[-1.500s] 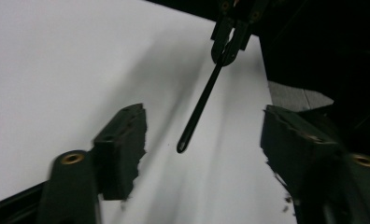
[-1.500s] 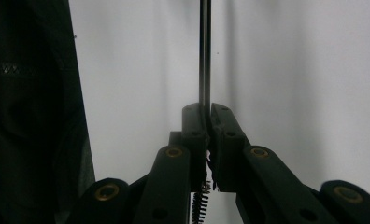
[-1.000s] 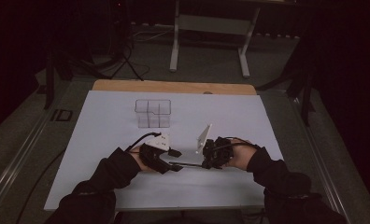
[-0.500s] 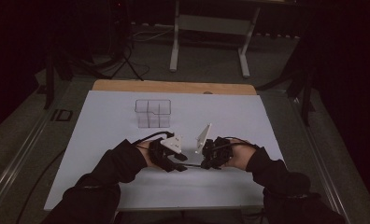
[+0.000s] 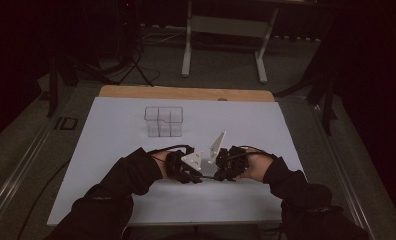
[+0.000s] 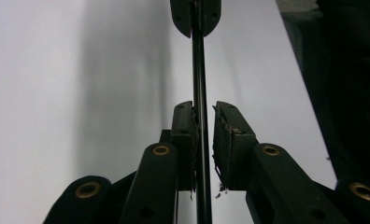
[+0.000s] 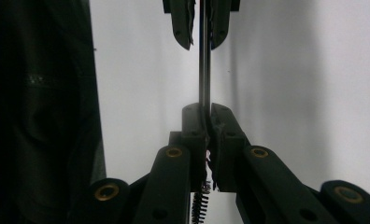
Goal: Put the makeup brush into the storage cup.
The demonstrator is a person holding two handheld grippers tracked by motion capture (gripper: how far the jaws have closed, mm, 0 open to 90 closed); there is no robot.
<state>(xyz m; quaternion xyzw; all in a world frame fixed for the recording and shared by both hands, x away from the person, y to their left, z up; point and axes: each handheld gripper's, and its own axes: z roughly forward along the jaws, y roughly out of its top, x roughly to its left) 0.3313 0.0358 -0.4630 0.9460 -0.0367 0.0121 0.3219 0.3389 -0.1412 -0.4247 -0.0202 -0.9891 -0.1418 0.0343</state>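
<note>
A thin black rod (image 6: pixel 200 88) spans between the 2 tools, near the clear cube block (image 5: pixel 163 121). The right hand-held gripper (image 7: pixel 205 122) is clamped tight on one end. The left hand-held gripper (image 6: pixel 204 120) has just been closing around the other end, a slight gap remaining on one side.

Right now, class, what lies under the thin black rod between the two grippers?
Bare white sheet lies under the rod. Its ends are covered: one inside the shut right gripper, one between the jaws of the left gripper, which have just been closing.
</note>
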